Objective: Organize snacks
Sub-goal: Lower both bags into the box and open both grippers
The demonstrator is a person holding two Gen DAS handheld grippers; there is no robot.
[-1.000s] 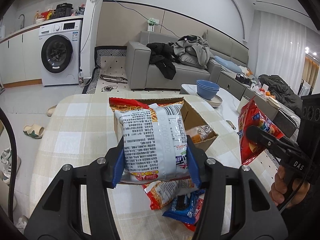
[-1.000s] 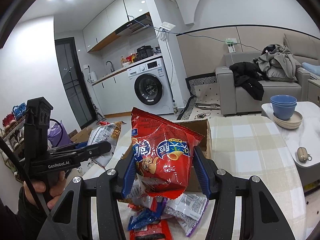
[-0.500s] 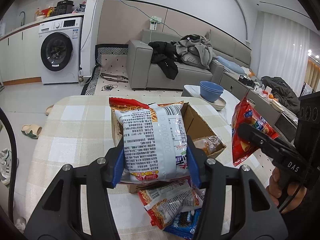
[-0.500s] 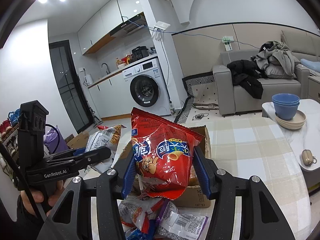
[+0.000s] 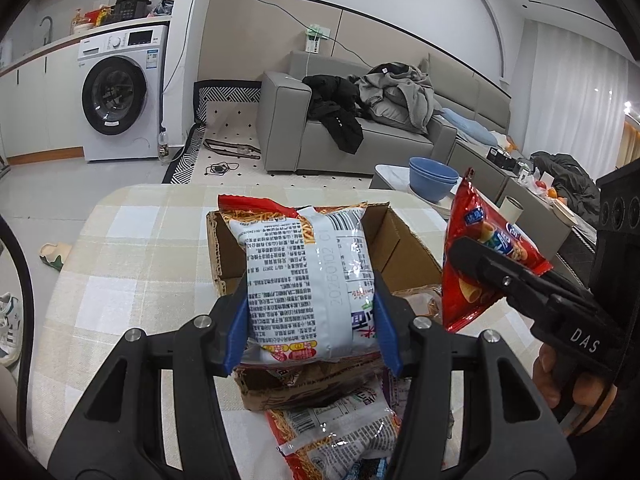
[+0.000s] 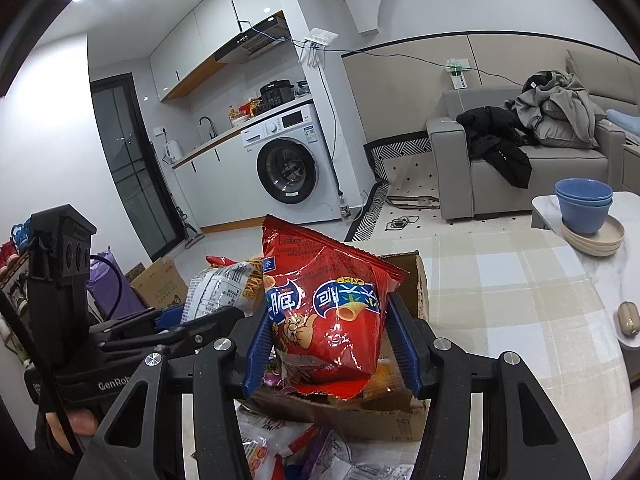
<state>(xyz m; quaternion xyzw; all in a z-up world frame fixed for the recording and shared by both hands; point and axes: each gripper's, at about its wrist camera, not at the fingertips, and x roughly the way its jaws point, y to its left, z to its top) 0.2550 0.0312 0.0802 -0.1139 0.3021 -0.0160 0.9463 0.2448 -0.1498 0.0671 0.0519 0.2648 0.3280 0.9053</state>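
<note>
My left gripper (image 5: 310, 328) is shut on a white and red noodle-snack bag (image 5: 308, 276) and holds it above the open cardboard box (image 5: 404, 252) on the checked table. My right gripper (image 6: 330, 344) is shut on a red crisp bag (image 6: 328, 308) and holds it over the same box (image 6: 416, 276). The red bag (image 5: 484, 252) and the right gripper's finger show at the right of the left wrist view. The noodle bag (image 6: 220, 288) shows at the left of the right wrist view. More snack packets (image 5: 340, 436) lie on the table in front of the box.
The checked tablecloth (image 5: 132, 264) covers the table. A white side table with blue bowls (image 6: 584, 204) on plates stands to the right. A small beige case (image 6: 628, 318) lies near it. A sofa with clothes and a washing machine stand behind.
Both grippers have moved forward over the box with their bags. The red bag has come closer to the noodle bag. Both grips are unchanged.
</note>
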